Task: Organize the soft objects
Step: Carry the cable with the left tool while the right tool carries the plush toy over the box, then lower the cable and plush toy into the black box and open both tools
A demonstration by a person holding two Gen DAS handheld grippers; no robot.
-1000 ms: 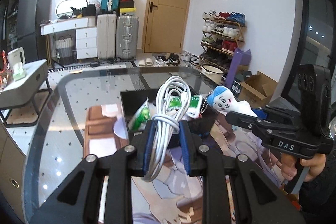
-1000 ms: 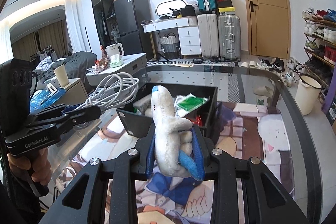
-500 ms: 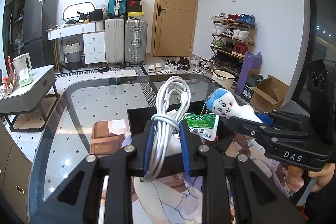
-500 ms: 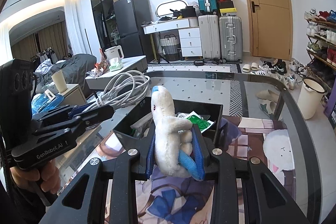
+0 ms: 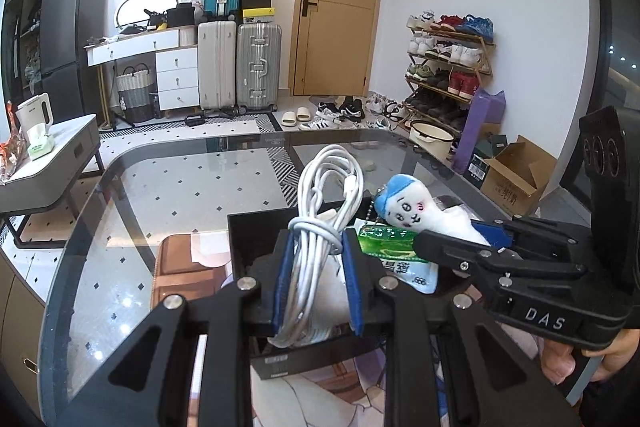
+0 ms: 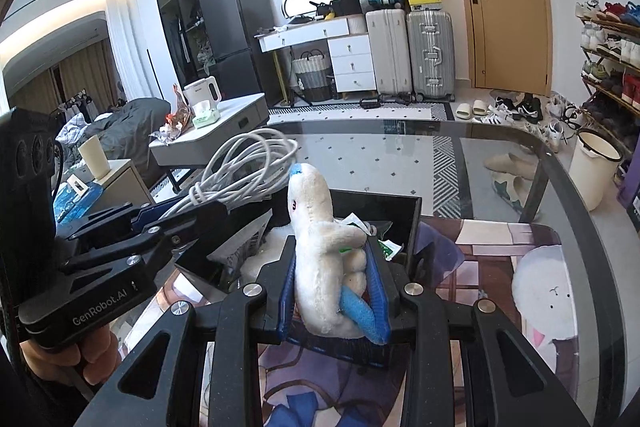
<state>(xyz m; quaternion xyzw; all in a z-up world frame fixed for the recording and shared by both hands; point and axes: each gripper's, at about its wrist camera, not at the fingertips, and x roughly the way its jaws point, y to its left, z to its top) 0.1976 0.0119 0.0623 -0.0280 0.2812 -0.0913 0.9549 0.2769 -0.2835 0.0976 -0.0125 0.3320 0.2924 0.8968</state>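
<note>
My left gripper (image 5: 318,255) is shut on a coiled white cable (image 5: 320,227), whose loops stand up above the blue pads. It hangs over a black open box (image 5: 256,231) on the glass table. My right gripper (image 6: 332,267) is shut on a white plush doll with a blue cap (image 6: 320,239), held upright over the same black box (image 6: 404,215). In the left wrist view the plush doll (image 5: 408,203) and the right gripper (image 5: 460,241) come in from the right. In the right wrist view the cable (image 6: 244,167) and the left gripper (image 6: 172,217) come in from the left. A green and white packet (image 5: 394,247) lies in the box.
The glass table (image 5: 168,187) has a rounded far edge, and a printed mat (image 6: 500,255) covers its near part. Past it stand a low white side table (image 5: 52,151), suitcases (image 5: 240,63), a door and a shoe rack (image 5: 444,67). A hand (image 6: 68,355) holds the left gripper's handle.
Both grippers have moved forward over the table with their loads. The black box now lies right under their fingers, closer in both views.
</note>
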